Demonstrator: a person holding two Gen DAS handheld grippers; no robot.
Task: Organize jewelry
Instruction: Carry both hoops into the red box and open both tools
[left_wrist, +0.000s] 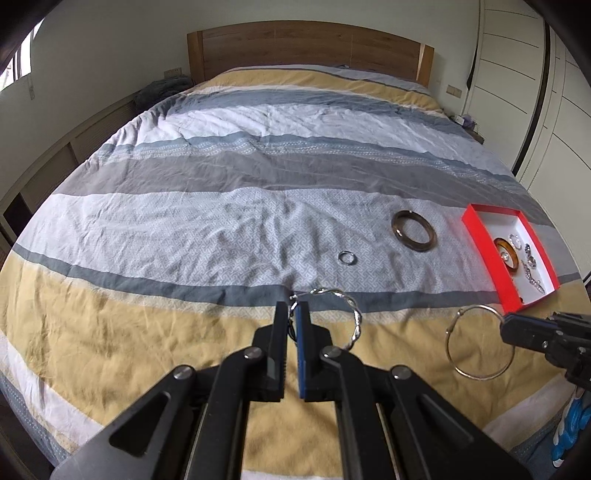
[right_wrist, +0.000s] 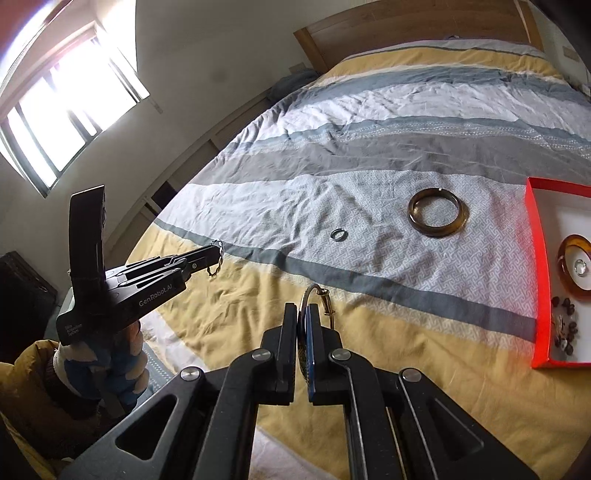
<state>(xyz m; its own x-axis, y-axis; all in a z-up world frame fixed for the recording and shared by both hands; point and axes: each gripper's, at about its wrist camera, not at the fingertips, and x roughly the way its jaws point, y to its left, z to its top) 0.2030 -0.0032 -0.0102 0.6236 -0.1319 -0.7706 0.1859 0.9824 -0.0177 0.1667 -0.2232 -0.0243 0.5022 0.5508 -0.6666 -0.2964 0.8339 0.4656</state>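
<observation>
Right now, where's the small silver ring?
The small silver ring lies loose on the bedspread, ahead of both grippers, left of the brown bangle and farther left of the red box.

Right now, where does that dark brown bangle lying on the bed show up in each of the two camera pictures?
Left wrist view: the dark brown bangle lies right of centre on the bedspread, left of the red box.
Right wrist view: it lies upper right, again left of the red box.
Shared landmark: the small silver ring, lying on the bedspread to the bangle's lower left in both.
</observation>
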